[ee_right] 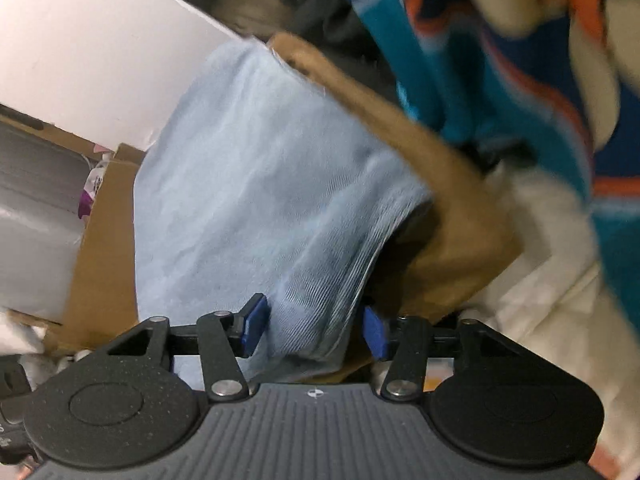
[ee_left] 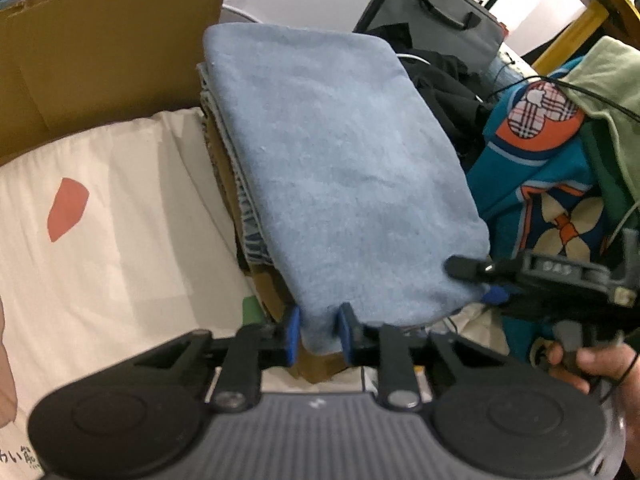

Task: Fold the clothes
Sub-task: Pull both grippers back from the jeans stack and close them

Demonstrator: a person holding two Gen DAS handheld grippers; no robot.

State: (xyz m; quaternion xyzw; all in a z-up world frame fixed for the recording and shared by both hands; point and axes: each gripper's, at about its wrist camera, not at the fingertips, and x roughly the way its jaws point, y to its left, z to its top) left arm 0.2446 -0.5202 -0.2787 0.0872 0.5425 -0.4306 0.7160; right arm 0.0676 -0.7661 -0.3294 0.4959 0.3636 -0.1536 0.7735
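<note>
1. We see a folded light-blue soft cotton garment [ee_left: 340, 168] lying on top of a small pile of folded clothes, above a brown folded cloth [ee_right: 452, 216], on a cream-white sheet with a red patch [ee_left: 100, 220].
2. Our left tool [ee_left: 319, 334] is clamped on the near edge of the blue garment; both blue pads [ee_left: 346, 330] press the fabric from two sides.
3. Our right tool [ee_right: 316, 330] has the near corner of the same garment between its jaws. In the left wrist view one finger lies on top of the cloth and one is under it. We judge that it is closed on the corner.
4. A heap of unfolded clothes, with a teal and orange patterned fabric [ee_left: 540, 184], lies just beside the pile. A brown cardboard box [ee_left: 100, 48] stands behind.
5. We judge the garment to be light, soft and limp. It does not slip easily, but the layers can slide and open if only the top layer is taken.
6. The best hold, we think, is at the two near corners, through all the layers, so the fold stays together.
</note>
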